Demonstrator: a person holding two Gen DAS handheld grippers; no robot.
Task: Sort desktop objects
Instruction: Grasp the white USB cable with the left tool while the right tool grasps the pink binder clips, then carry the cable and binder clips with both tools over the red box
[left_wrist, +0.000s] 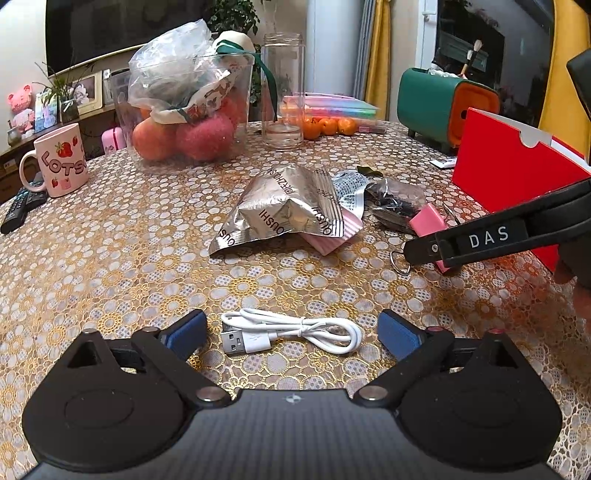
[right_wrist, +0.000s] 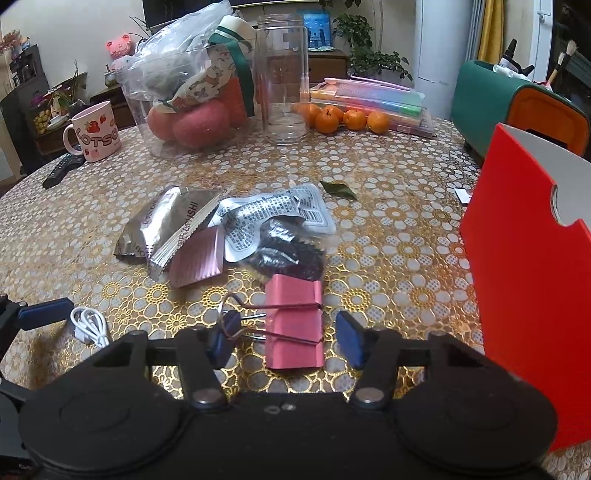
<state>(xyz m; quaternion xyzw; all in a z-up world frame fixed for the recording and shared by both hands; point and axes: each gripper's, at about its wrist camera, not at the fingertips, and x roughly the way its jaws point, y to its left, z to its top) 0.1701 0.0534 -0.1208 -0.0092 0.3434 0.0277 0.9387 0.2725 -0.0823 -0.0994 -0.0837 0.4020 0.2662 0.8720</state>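
Left gripper (left_wrist: 291, 334) open wide, blue pads well apart, nothing pinched. White USB cable (left_wrist: 291, 334) lies coiled on the table between the jaws, nearer the left pad, touching neither; the plug points toward the left pad. In the right wrist view only a piece of that cable (right_wrist: 88, 326) shows, the rest cut off by the gripper body.

Right gripper (right_wrist: 286, 338) part open, jaws either side of the pink binder clip (right_wrist: 293, 325). Left pad sits at the clip's wire handles and may touch them, cannot tell; right pad stands just clear of the clip's body. The clip lies flat on the tablecloth (right_wrist: 388, 258), not lifted. From the left wrist view the clip (left_wrist: 428, 219) is mostly hidden behind the right gripper's black finger.

Ahead of both jaws: silver foil packet (left_wrist: 284, 210) crumpled, covering most of a pink ribbed item (right_wrist: 197, 260), which is hard to identify. Beyond the clip a clear bag of dark contents (right_wrist: 288, 251), contents unclear. Right of the right jaws a red box (right_wrist: 528, 295) stands upright, cut off by the frame edge; its inside is not visible.
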